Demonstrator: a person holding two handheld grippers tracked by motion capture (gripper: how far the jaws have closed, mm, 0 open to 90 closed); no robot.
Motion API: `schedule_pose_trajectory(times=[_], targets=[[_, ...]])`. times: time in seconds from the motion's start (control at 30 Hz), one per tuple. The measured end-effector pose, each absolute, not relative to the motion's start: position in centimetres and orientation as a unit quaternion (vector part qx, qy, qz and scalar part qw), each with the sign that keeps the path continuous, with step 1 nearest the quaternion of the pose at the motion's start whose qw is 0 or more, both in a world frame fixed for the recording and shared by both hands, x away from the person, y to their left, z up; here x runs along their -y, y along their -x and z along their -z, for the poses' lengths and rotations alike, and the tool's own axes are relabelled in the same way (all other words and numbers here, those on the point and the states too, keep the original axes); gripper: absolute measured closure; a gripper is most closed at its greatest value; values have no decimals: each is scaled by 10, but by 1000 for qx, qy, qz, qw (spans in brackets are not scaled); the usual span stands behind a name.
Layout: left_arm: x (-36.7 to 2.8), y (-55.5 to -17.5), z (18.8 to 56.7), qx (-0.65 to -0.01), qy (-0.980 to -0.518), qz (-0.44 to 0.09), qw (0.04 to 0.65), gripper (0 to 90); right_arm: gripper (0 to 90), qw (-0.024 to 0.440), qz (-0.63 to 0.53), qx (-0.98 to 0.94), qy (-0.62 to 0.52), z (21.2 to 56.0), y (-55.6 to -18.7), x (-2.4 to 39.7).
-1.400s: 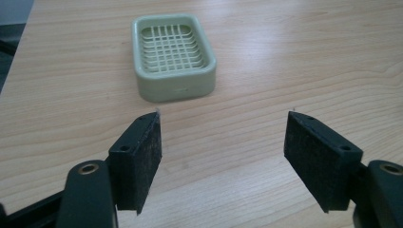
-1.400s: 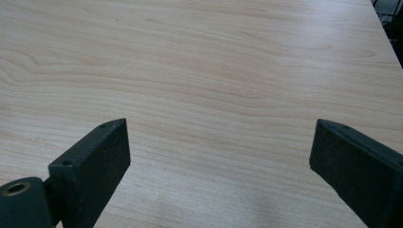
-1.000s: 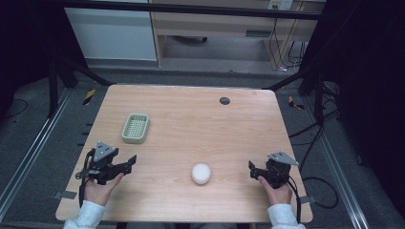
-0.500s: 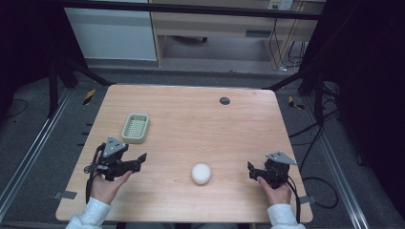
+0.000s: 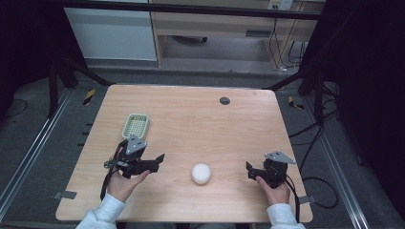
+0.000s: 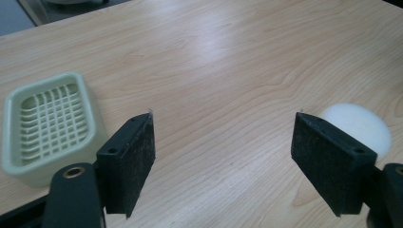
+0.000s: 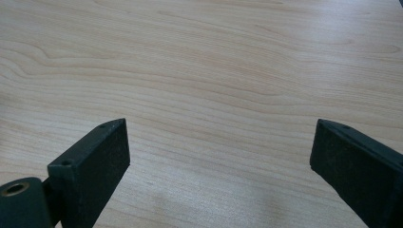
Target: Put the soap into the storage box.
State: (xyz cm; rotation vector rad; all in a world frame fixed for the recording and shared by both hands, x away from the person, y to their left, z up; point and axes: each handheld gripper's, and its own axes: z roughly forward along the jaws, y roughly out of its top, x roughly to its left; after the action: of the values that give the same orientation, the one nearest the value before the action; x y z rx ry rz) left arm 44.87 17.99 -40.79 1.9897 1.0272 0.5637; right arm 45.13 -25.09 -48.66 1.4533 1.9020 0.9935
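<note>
White and round, the smooth puck-like lump (image 5: 201, 173) sits on the worktop (image 5: 191, 119) between both grippers. Left gripper (image 5: 155, 160) has swung toward it since a second ago, fingers just spreading, nothing between them. Right gripper (image 5: 249, 170) hasn't budged, fingers spread too.

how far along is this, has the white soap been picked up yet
Not yet. Nothing looks done: the white soap lies on the table, apart from the green tray. In hand: the left gripper points toward the soap, its jaws just opening, with nothing between them. The right gripper rests open and empty near the table's edge. Left, probably: grasping the soap and moving it, perhaps to the tray.
</note>
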Motion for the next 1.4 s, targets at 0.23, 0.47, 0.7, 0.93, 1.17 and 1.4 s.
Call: schedule_pose_trajectory(times=[0.23, 0.47, 0.7, 0.93, 1.17, 1.4], targets=[[-164, -451, 408, -391, -802, -212, 398, 228, 62, 271, -369, -705, -541, 486, -452, 251], [-146, -452, 411, -380, -813, -201, 394, 227, 62, 270, -369, -708, -539, 487, -452, 251], [-129, -452, 413, -370, -819, -190, 394, 222, 60, 271, -369, -705, -541, 488, -451, 253], [-113, -449, 414, -356, -830, -183, 387, 219, 60, 273, -365, -708, -539, 488, -451, 253], [-101, -447, 421, -345, -845, -173, 370, 219, 60, 272, -366, -708, -539, 488, -451, 253], [-89, -446, 426, -339, -852, -161, 365, 217, 60, 270, -366, -710, -538, 487, -452, 251]])
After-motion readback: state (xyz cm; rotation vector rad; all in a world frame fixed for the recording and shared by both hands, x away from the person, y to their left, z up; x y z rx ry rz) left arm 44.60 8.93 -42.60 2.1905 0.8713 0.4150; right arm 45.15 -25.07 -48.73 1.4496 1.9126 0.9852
